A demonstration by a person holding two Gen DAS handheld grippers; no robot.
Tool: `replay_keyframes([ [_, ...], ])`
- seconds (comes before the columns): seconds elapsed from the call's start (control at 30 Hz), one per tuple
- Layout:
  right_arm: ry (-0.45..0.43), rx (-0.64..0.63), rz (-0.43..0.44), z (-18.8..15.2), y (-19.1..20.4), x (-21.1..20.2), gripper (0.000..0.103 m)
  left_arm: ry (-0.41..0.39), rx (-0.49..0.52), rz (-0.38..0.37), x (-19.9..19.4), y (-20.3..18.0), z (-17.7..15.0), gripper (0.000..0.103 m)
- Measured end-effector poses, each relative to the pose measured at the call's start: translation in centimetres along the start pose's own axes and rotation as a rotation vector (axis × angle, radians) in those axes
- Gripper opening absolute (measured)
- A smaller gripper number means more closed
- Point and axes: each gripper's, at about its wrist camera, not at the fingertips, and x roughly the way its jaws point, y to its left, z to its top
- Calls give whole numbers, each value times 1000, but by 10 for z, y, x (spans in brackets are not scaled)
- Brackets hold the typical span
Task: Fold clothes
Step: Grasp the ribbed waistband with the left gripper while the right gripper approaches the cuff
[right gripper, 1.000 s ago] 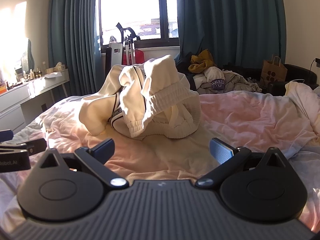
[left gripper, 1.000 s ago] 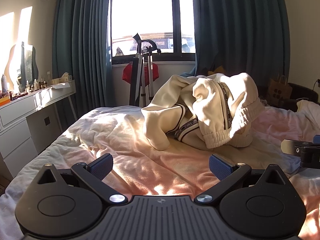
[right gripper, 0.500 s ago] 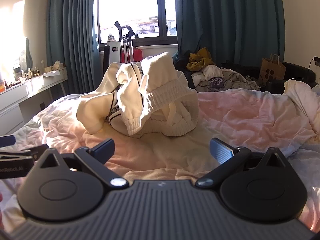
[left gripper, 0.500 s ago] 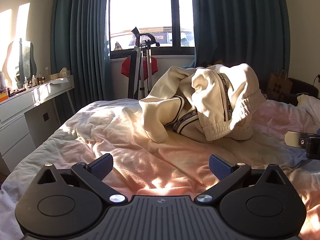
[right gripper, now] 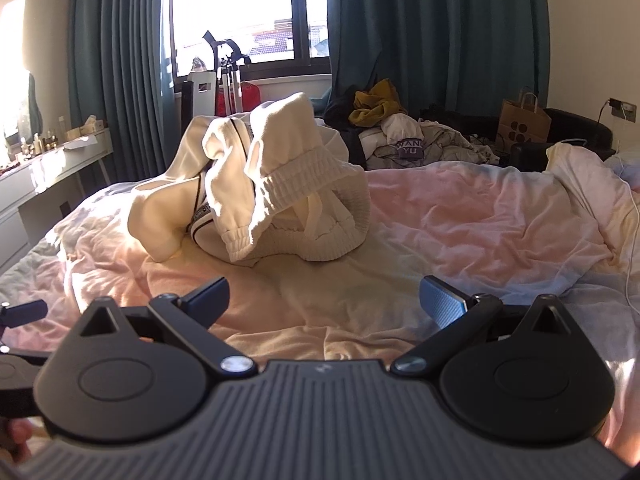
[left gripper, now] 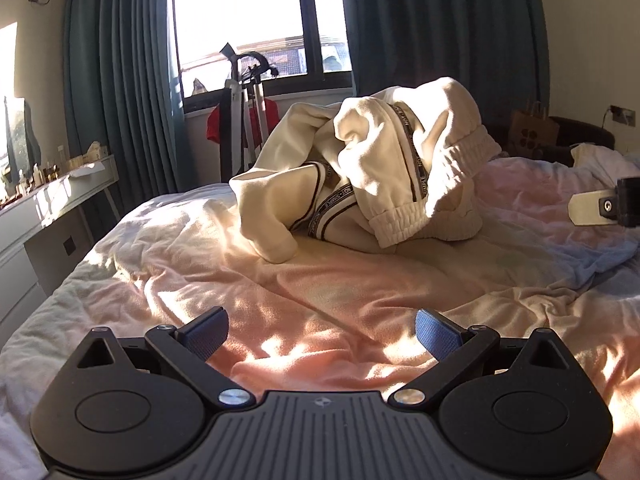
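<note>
A crumpled heap of cream jogging pants point(left gripper: 372, 172) with dark lettered side stripes and ribbed cuffs lies on the bed, ahead of both grippers; it also shows in the right wrist view point(right gripper: 260, 188). My left gripper point(left gripper: 320, 334) is open and empty, low over the sheet, well short of the heap. My right gripper point(right gripper: 324, 300) is open and empty, also short of the heap. The right gripper's tip shows at the right edge of the left wrist view point(left gripper: 608, 206).
The bed point(left gripper: 168, 264) has a rumpled pink-cream sheet. A white dresser point(left gripper: 44, 216) stands at the left. A pile of other clothes point(right gripper: 404, 136) and a paper bag point(right gripper: 524, 120) lie beyond the bed. Curtains and a window are behind.
Both grippers have moved a little closer to the heap and lower over the bed. The jaws stay open and the pants have not moved.
</note>
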Motion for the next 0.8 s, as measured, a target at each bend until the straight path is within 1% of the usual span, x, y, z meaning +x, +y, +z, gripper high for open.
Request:
replay_keyframes([
  [0.03,2,20,-3,0,-5,0,103,-10,31,0,3,-8,1,101],
  [0.13,-1,70,-8,0,-19,-2,103,-9,49,-44,21,-28,8,100],
  [0.2,-1,104,1,1,-28,0,103,-17,67,-59,38,-45,14,99],
  [0.27,-5,134,10,2,-37,1,103,-40,98,-56,57,-65,22,97],
  [0.37,-57,132,-5,7,-48,6,103,-68,88,-34,89,-88,38,95],
  [0.47,-69,171,-23,7,-67,21,103,-93,70,-12,123,-103,55,91],
  [0.5,-61,198,-11,4,-73,27,103,-102,68,-2,133,-107,60,88],
  [0.53,-53,225,0,1,-78,34,103,-112,66,5,141,-109,66,84],
  [0.57,-45,251,11,-2,-84,40,103,-122,48,5,146,-108,71,82],
  [0.63,-32,301,38,-7,-94,53,103,-143,12,4,156,-106,82,74],
  [0.7,-46,333,101,-8,-95,64,103,-168,-35,-20,161,-101,90,63],
  [0.77,-63,363,171,-8,-94,76,103,-191,-85,-38,160,-94,91,42],
  [0.8,-71,382,201,-9,-95,80,103,-202,-109,-47,159,-90,91,35],
])
